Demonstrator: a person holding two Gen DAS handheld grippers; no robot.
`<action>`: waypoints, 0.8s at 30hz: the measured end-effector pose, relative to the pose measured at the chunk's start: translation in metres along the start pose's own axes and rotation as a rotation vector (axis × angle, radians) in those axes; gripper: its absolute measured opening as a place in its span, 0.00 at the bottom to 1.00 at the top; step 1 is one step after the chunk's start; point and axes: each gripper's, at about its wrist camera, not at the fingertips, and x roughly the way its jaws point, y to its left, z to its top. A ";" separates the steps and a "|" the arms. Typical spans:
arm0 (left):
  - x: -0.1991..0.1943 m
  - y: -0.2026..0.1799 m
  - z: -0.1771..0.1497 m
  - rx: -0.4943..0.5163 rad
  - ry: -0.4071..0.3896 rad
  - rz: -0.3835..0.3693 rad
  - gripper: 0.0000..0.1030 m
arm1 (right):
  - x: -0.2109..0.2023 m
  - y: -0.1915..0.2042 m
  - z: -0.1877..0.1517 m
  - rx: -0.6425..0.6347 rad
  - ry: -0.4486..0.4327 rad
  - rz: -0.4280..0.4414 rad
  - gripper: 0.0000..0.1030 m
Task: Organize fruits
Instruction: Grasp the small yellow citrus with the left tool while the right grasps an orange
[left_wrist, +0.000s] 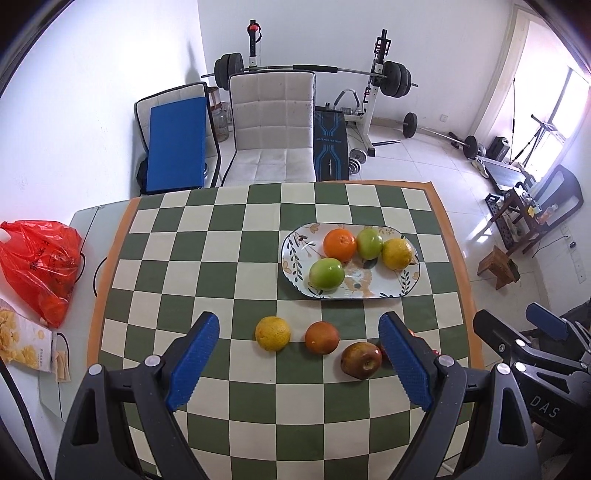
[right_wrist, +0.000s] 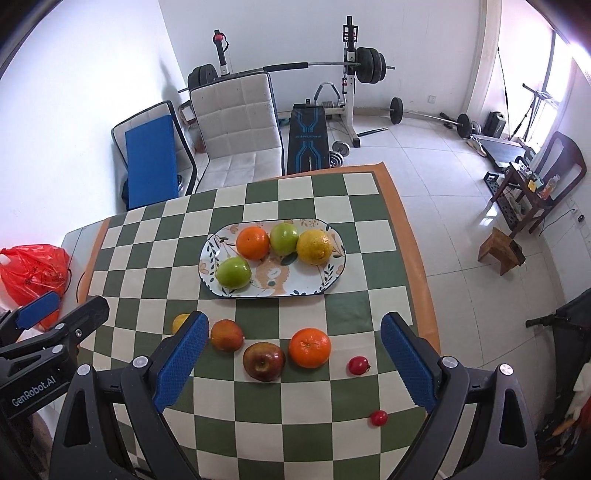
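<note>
Fruits lie in two groups on the green-and-cream checked tablecloth (right_wrist: 295, 424): two green apples, an orange and a yellow citrus sit on the oval leaf-patterned ceramic plate (right_wrist: 334, 275), while a yellow citrus (left_wrist: 272, 333), a reddish-orange fruit (left_wrist: 321, 337), a dark red apple (right_wrist: 263, 361), a bright orange mandarin (right_wrist: 309, 347) and two small red round fruits (right_wrist: 358, 365) wait loose in front of it. The left gripper (left_wrist: 299, 363) and the right gripper (right_wrist: 293, 363) both hover above with jaws spread wide, holding nothing. Round fruit could roll off the table's edge if nudged by a finger; the small ones may slip between the pads.
</note>
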 end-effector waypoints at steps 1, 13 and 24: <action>0.002 0.001 0.001 -0.006 0.005 -0.002 0.86 | 0.000 0.000 -0.001 0.003 0.001 0.002 0.94; 0.097 0.030 -0.004 -0.057 0.238 0.120 0.99 | 0.102 -0.038 -0.018 0.139 0.229 0.067 0.94; 0.187 0.077 -0.021 -0.217 0.479 0.127 0.99 | 0.234 -0.057 -0.049 0.194 0.453 0.107 0.85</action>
